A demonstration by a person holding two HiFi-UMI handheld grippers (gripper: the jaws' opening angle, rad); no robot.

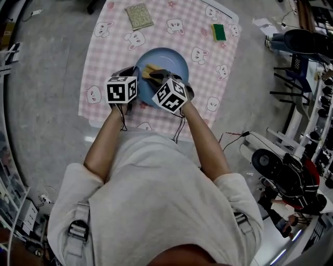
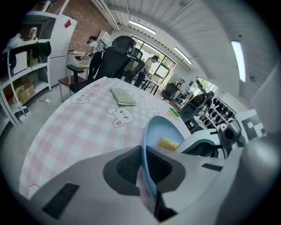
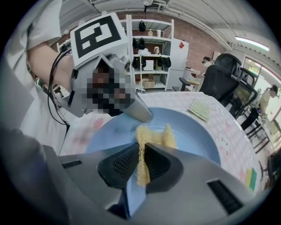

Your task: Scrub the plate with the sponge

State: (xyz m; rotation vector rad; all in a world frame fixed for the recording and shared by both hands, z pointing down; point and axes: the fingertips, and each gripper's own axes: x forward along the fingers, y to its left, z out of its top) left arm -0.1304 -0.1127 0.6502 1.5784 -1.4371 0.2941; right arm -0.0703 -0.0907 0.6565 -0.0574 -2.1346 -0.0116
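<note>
A light blue plate (image 1: 169, 63) lies on the pink checked cloth (image 1: 114, 52). My left gripper (image 1: 136, 82) is shut on the plate's near-left rim (image 2: 149, 176), the rim edge-on between its pads. My right gripper (image 1: 157, 75) is shut on a thin yellow sponge (image 3: 145, 145) that hangs over the plate's inside (image 3: 193, 132). In the head view the sponge (image 1: 151, 70) shows as a tan patch on the plate's left half. The two grippers sit close together, side by side.
A woven beige pad (image 1: 139, 16) lies at the cloth's far edge and a green-and-yellow sponge (image 1: 219, 31) at its far right. Office chairs (image 2: 115, 57), shelves (image 3: 151, 57) and cables (image 1: 237, 136) surround the table.
</note>
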